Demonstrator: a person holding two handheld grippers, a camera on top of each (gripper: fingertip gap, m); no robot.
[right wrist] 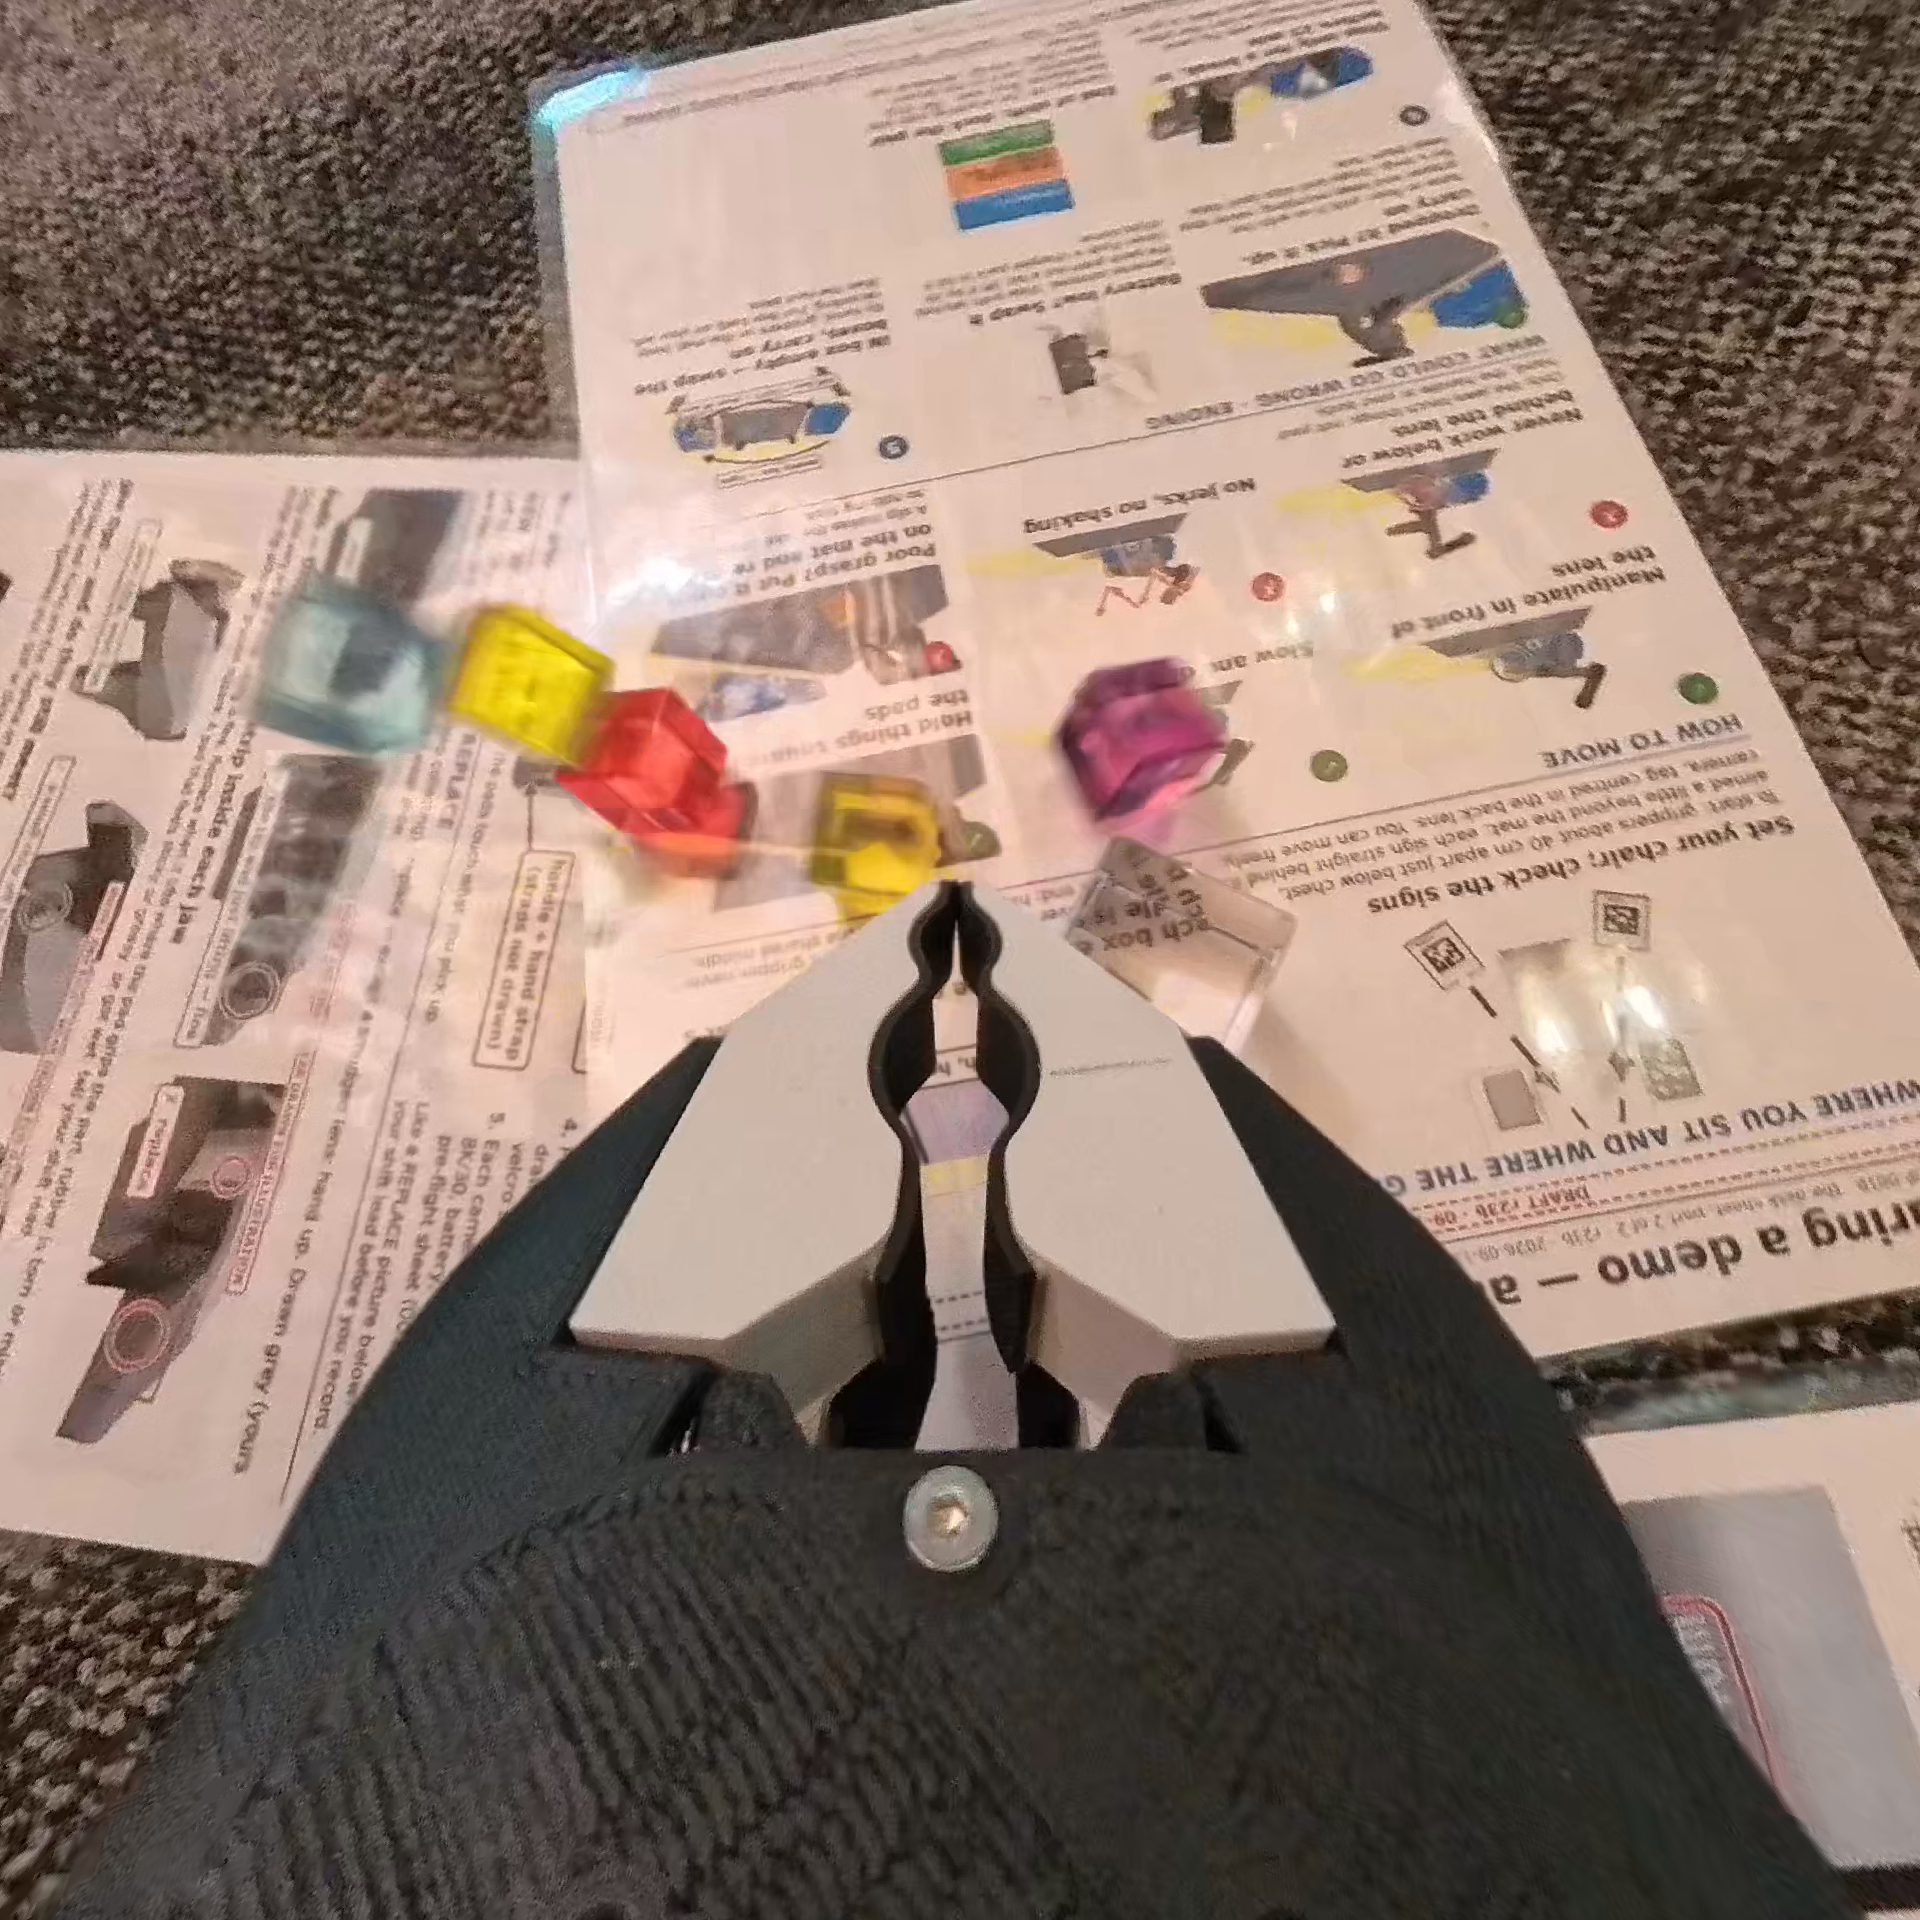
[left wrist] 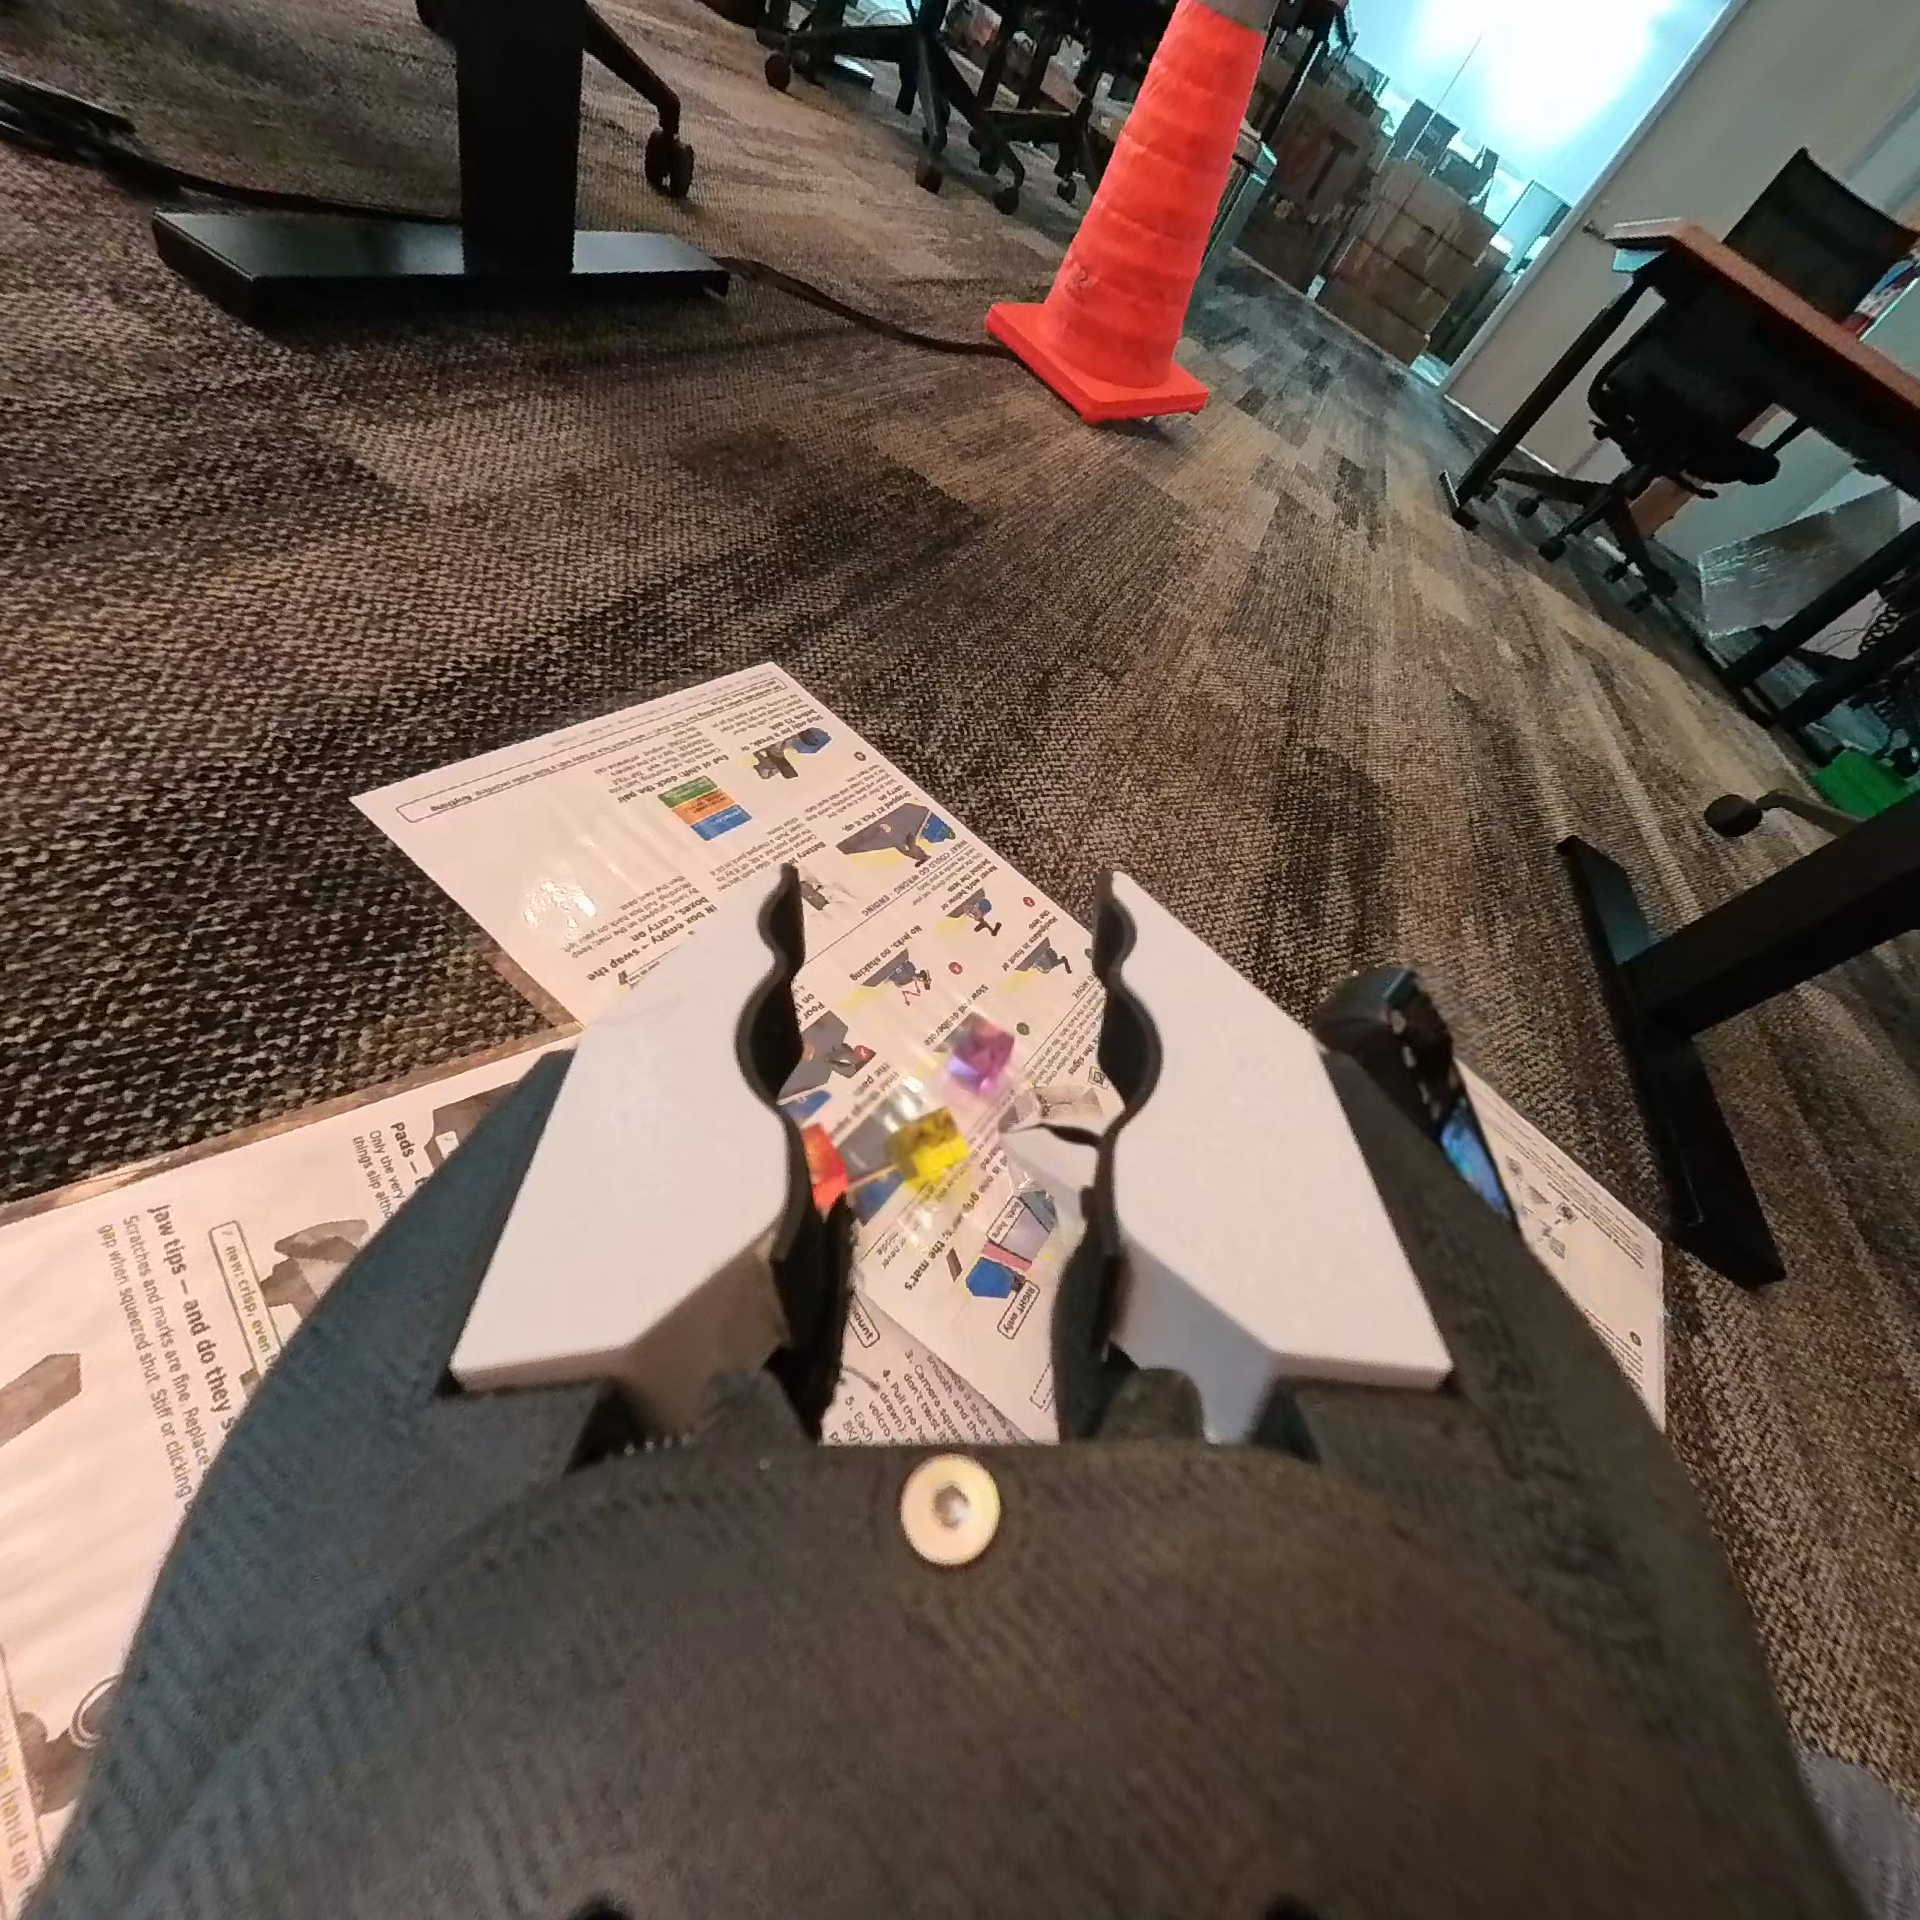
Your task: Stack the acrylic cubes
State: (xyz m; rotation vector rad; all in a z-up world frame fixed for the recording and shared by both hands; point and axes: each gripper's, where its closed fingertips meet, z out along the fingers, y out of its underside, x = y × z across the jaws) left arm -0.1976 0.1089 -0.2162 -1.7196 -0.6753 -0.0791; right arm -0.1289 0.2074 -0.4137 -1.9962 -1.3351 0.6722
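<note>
Several small see-through cubes lie on a laminated printed sheet (right wrist: 1143,312) on the carpet: pale blue (right wrist: 343,675), yellow (right wrist: 525,675), red (right wrist: 649,774), a second yellow (right wrist: 878,842), purple (right wrist: 1138,743) and clear (right wrist: 1184,935). My right gripper (right wrist: 951,894) is shut, its tips meeting just short of the second yellow cube, with nothing between them. My left gripper (left wrist: 951,904) is open and low over the same sheet (left wrist: 623,831). The purple (left wrist: 982,1049), yellow (left wrist: 925,1138) and red (left wrist: 821,1153) cubes show in the gap between its fingers, untouched by the pads.
A second printed sheet (right wrist: 208,935) lies to the left, overlapped by the first. An orange cone (left wrist: 1143,208) stands ahead on the carpet. There is a black stand base (left wrist: 416,260) at the far left, black desk legs (left wrist: 1683,1039) on the right, and office chairs (left wrist: 1662,416) beyond. A dark device (left wrist: 1413,1081) sits beside my left gripper's right finger. Left tips to right tips: about 25 cm.
</note>
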